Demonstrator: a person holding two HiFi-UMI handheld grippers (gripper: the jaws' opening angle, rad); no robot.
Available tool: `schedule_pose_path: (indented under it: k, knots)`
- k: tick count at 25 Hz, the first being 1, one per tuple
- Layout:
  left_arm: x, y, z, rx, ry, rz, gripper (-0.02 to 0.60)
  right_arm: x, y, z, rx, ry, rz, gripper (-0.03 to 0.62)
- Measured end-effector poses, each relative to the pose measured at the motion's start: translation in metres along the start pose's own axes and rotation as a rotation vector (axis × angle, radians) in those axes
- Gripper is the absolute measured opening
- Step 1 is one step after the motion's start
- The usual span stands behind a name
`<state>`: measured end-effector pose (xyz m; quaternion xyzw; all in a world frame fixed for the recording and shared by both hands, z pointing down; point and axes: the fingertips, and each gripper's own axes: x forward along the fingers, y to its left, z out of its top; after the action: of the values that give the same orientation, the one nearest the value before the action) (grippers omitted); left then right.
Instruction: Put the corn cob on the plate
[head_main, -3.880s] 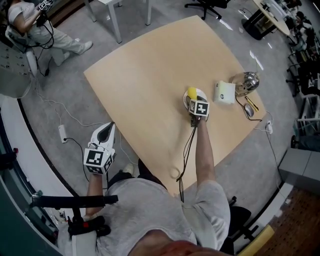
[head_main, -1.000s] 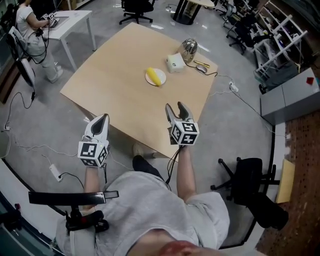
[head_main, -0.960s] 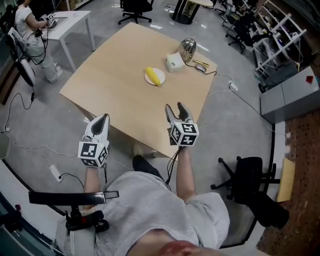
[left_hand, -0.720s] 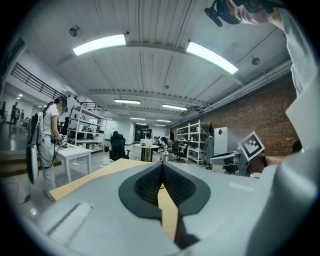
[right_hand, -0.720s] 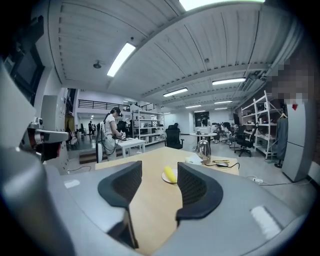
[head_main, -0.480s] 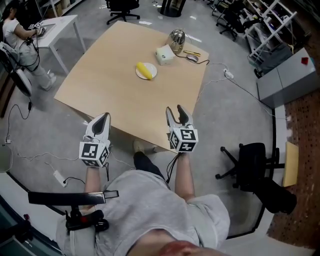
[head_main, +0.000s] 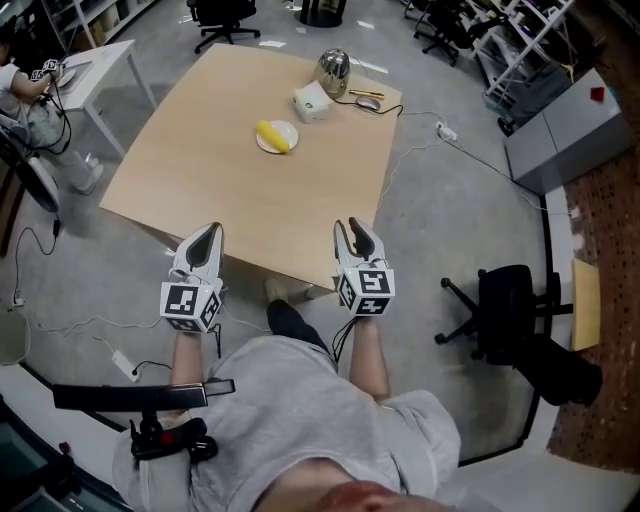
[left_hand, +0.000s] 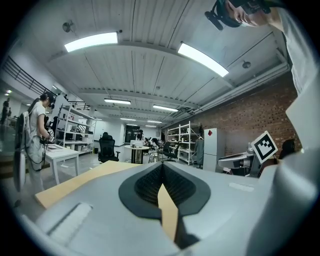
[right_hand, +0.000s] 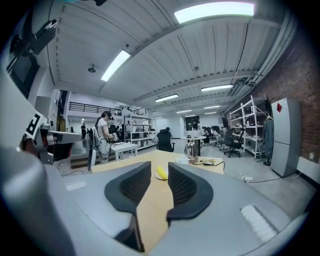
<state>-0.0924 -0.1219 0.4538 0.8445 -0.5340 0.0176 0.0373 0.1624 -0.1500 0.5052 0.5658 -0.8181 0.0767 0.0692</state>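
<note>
The yellow corn cob (head_main: 272, 135) lies on a small white plate (head_main: 285, 127) on the far half of the wooden table (head_main: 210, 170). Both grippers hover off the table's near edge, well short of the plate. My left gripper (head_main: 208, 232) is shut, and its jaws meet with nothing in them in the left gripper view (left_hand: 161, 170). My right gripper (head_main: 353, 229) has its jaws closing, still apart, and nothing is between them. In the right gripper view, the corn cob (right_hand: 160, 172) shows far off through the gap of the right gripper (right_hand: 159, 168).
Behind the plate are a white box (head_main: 311, 101), a shiny metal kettle (head_main: 333, 70) and a computer mouse (head_main: 368, 102) with a cable running off the table. A black office chair (head_main: 512, 305) stands at the right. A person sits at a white desk (head_main: 95, 62) at the far left.
The right gripper, which was at the plate with the corn, has let go and drawn back. Both grippers have backed away from the table, and the right jaws have narrowed.
</note>
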Motion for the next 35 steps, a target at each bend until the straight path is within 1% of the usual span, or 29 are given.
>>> schedule_pose_path:
  k: [5, 8, 12, 14, 17, 19, 25, 35]
  knots:
    - [0.004, -0.007, 0.003, 0.008, -0.004, -0.02, 0.02, -0.01, 0.0, 0.001, -0.051, -0.004, -0.018, 0.084]
    - [0.005, -0.011, 0.005, 0.011, 0.003, -0.03, 0.02, -0.017, -0.003, 0.002, -0.042, -0.011, -0.029, 0.054]
    - [0.007, -0.015, 0.007, 0.017, 0.004, -0.042, 0.02, -0.022, -0.008, 0.001, -0.043, -0.011, -0.046, 0.046]
    - [0.008, -0.016, 0.007, 0.018, 0.005, -0.046, 0.02, -0.023, -0.009, 0.001, -0.04, -0.012, -0.055, 0.028]
    - [0.008, -0.016, 0.006, 0.019, 0.009, -0.048, 0.02, -0.025, -0.008, 0.001, -0.031, -0.018, -0.052, 0.021]
    - [0.008, -0.016, 0.006, 0.018, 0.011, -0.048, 0.02, -0.026, -0.007, 0.003, -0.023, -0.021, -0.046, 0.006]
    - [0.009, -0.016, 0.006, 0.015, 0.014, -0.045, 0.02, -0.027, -0.004, 0.009, -0.011, -0.026, -0.031, 0.006]
    - [0.01, -0.013, 0.004, 0.007, 0.017, -0.04, 0.02, -0.023, -0.002, 0.008, -0.011, -0.017, -0.021, 0.006]
